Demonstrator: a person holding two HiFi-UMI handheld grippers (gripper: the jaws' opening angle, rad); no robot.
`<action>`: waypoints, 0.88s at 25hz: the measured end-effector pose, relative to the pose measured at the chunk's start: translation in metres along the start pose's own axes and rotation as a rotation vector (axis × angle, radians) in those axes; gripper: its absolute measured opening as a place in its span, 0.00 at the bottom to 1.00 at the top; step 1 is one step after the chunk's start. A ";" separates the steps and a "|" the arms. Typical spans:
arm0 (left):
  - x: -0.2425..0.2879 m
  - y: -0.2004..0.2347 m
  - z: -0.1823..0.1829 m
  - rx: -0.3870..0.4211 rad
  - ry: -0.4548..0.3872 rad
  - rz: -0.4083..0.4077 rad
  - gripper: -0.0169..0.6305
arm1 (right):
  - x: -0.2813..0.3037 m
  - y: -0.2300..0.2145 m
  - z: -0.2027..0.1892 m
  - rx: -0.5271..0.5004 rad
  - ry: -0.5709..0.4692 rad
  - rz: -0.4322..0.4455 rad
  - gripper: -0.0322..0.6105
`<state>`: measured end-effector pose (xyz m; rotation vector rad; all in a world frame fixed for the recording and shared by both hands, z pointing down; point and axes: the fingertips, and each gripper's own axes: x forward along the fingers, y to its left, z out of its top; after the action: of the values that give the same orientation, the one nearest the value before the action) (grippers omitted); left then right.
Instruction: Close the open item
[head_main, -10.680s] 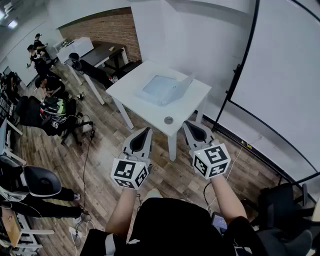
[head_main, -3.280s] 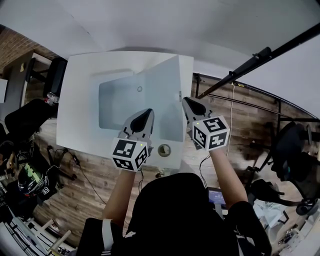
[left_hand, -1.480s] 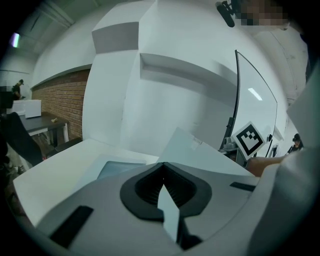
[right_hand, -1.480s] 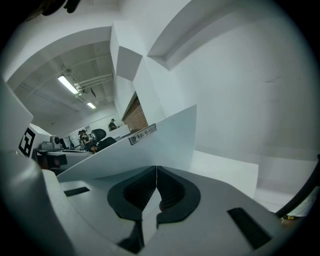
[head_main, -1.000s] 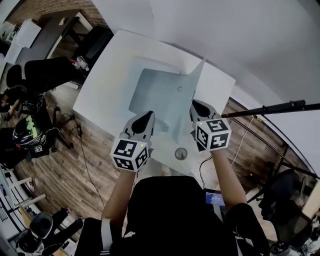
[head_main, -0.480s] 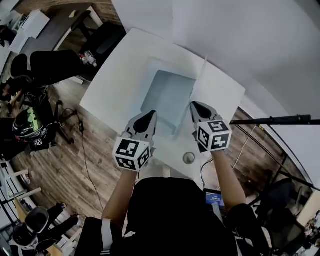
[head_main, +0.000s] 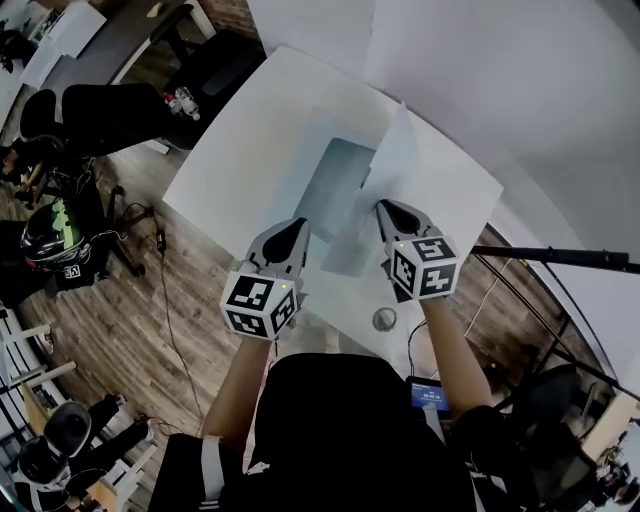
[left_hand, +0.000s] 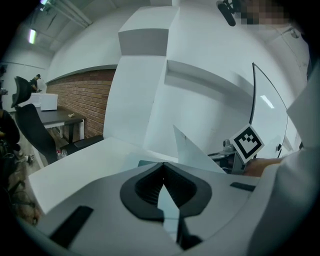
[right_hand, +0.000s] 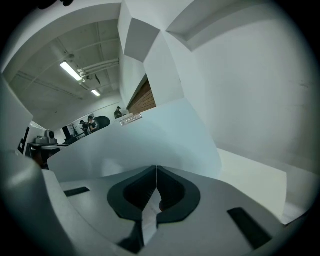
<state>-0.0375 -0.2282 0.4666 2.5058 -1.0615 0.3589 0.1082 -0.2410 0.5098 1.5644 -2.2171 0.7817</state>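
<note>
Round hole (head_main: 384, 319) in the white table (head_main: 250, 120) at 6 o'clock, left gripper (head_main: 296, 226) pressed together on nothing, right gripper (head_main: 384, 207) likewise closed and empty, at 12 o'clock between them probably a laptop (head_main: 338, 185), lid raised, just beside the right tips.

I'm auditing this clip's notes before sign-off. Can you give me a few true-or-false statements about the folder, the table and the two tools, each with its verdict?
1. The folder's cover stands raised off its base. True.
2. The left tool has its jaws wide apart. False: the tips meet, with nothing between them.
3. A small round disc sits on the table, on the person's side of the right tool. True.
4. The table is black. False: it is white.
5. The right tool's tip is close by the raised cover. True.
</note>
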 end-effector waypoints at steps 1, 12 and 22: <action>0.000 0.003 -0.001 -0.004 0.000 0.003 0.05 | 0.003 0.002 0.000 -0.004 0.004 0.004 0.11; 0.003 0.036 -0.012 -0.050 0.011 0.047 0.05 | 0.039 0.015 -0.001 -0.026 0.049 0.050 0.11; 0.002 0.063 -0.020 -0.101 0.020 0.087 0.05 | 0.061 0.025 -0.003 -0.039 0.088 0.076 0.11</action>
<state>-0.0842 -0.2603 0.5013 2.3680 -1.1535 0.3457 0.0627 -0.2791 0.5394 1.4077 -2.2255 0.8071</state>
